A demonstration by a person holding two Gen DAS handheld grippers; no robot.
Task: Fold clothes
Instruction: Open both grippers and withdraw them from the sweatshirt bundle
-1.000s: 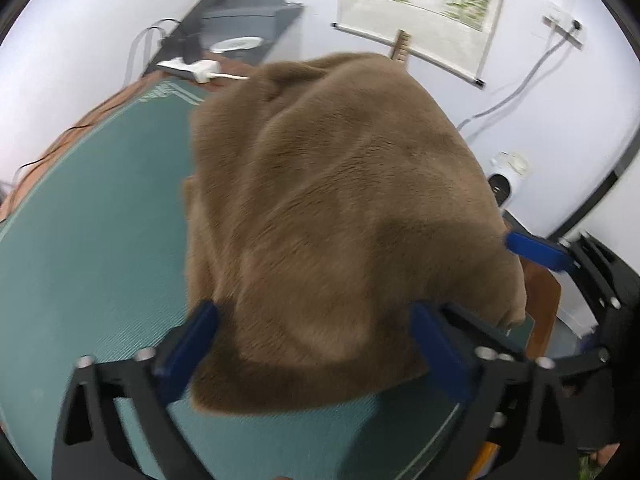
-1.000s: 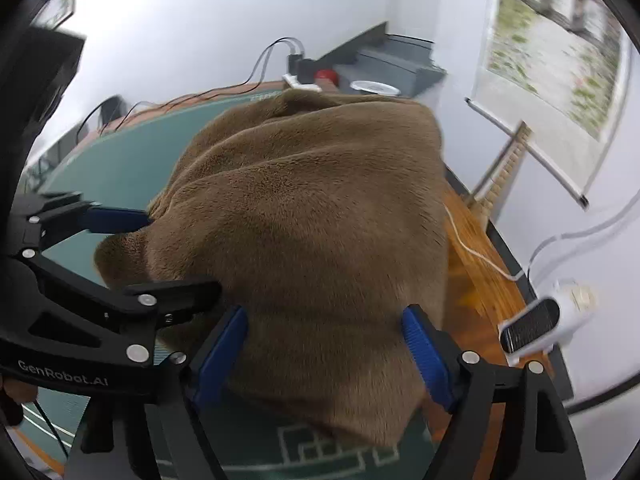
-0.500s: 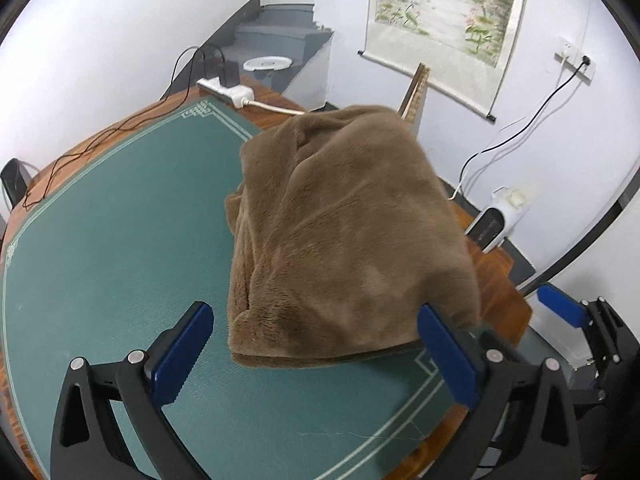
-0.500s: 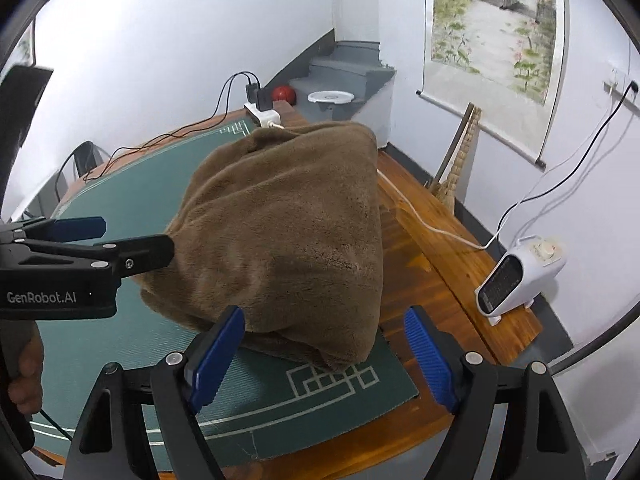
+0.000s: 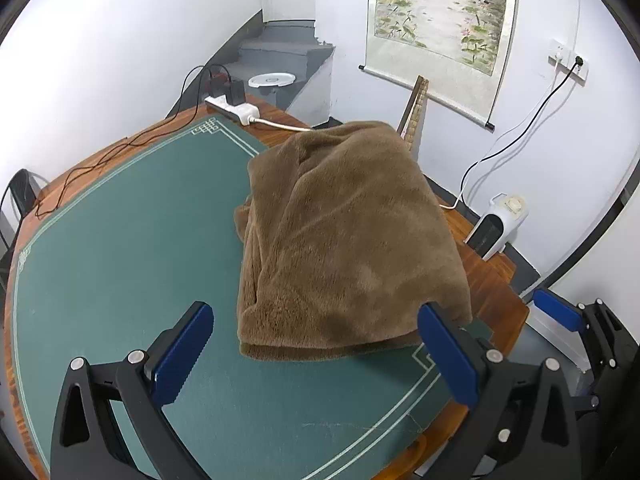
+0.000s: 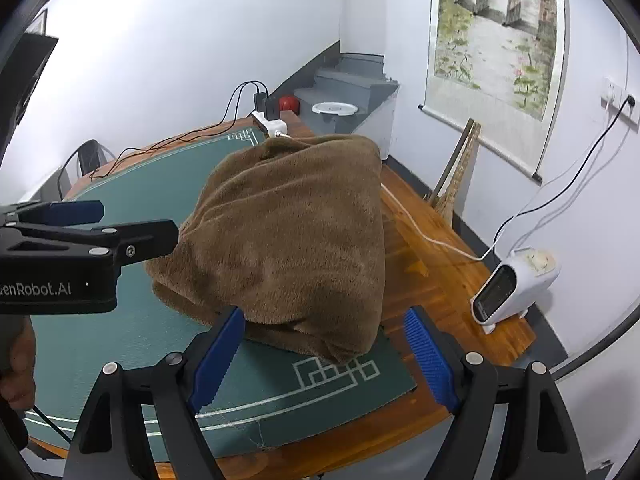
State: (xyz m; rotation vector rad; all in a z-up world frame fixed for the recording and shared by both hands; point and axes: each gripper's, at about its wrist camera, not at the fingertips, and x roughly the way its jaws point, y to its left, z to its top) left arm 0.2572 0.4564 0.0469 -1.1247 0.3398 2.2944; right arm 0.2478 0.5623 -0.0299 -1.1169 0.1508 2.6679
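A brown fleece garment (image 5: pixel 344 236) lies folded in a thick bundle on the green table mat (image 5: pixel 120 248), near the mat's right edge. It also shows in the right wrist view (image 6: pixel 288 236). My left gripper (image 5: pixel 316 354) is open and empty, just short of the bundle's near edge. My right gripper (image 6: pixel 324 354) is open and empty, near the bundle's near right corner. The left gripper (image 6: pixel 80 224) shows from the side in the right wrist view, apart from the cloth.
A white power strip (image 5: pixel 236 110) with cables lies at the mat's far corner. A white space heater (image 6: pixel 512 284) stands on the floor to the right. The wooden table rim (image 6: pixel 416 256) borders the mat. A scroll painting (image 5: pixel 440 24) hangs on the wall.
Both grippers have pulled back and up from the garment, which lay between their fingers a second ago. The bundle now lies free on the mat.
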